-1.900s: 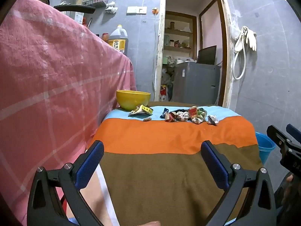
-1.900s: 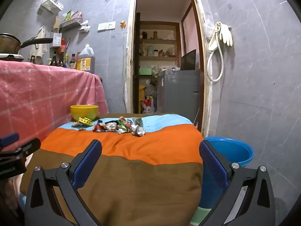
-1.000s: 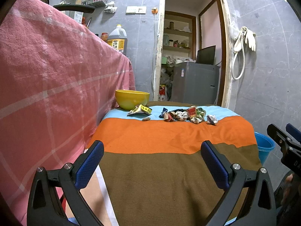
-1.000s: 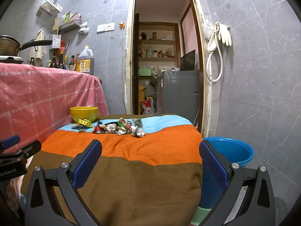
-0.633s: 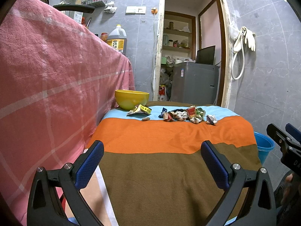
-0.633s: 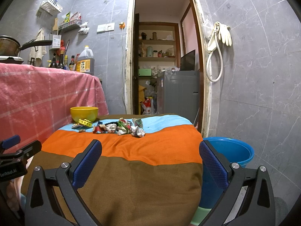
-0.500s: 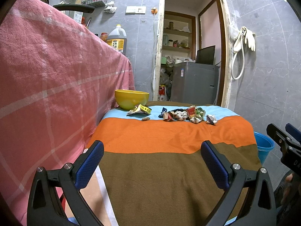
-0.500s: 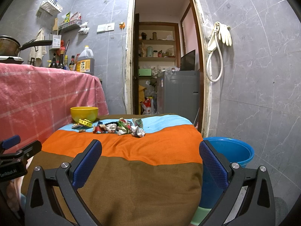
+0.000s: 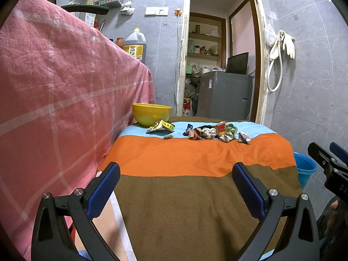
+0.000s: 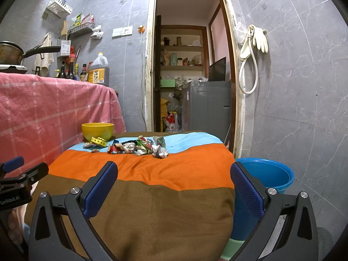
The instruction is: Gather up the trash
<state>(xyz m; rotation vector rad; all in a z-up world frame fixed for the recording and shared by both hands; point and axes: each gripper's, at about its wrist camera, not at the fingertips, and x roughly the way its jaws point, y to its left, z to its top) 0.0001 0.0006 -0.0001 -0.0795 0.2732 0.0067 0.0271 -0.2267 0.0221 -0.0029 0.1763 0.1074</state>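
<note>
A pile of crumpled wrappers and paper trash (image 9: 214, 131) lies on the blue far stripe of the striped table cloth (image 9: 195, 158); it also shows in the right wrist view (image 10: 139, 146). A yellow wrapper (image 9: 162, 126) lies beside a yellow bowl (image 9: 151, 113). A blue bucket (image 10: 264, 173) stands on the floor right of the table. My left gripper (image 9: 176, 187) is open and empty over the table's near end. My right gripper (image 10: 174, 187) is open and empty, also at the near end, far from the trash.
A pink checked cloth (image 9: 61, 100) covers a higher counter at the left, with an oil jug (image 9: 134, 46) and a pan on it. An open doorway (image 10: 189, 76) with a grey appliance lies behind the table. Grey tiled wall is at the right.
Almost nothing has changed; both grippers stay open at the table's near end with only a slight drift of the views.
</note>
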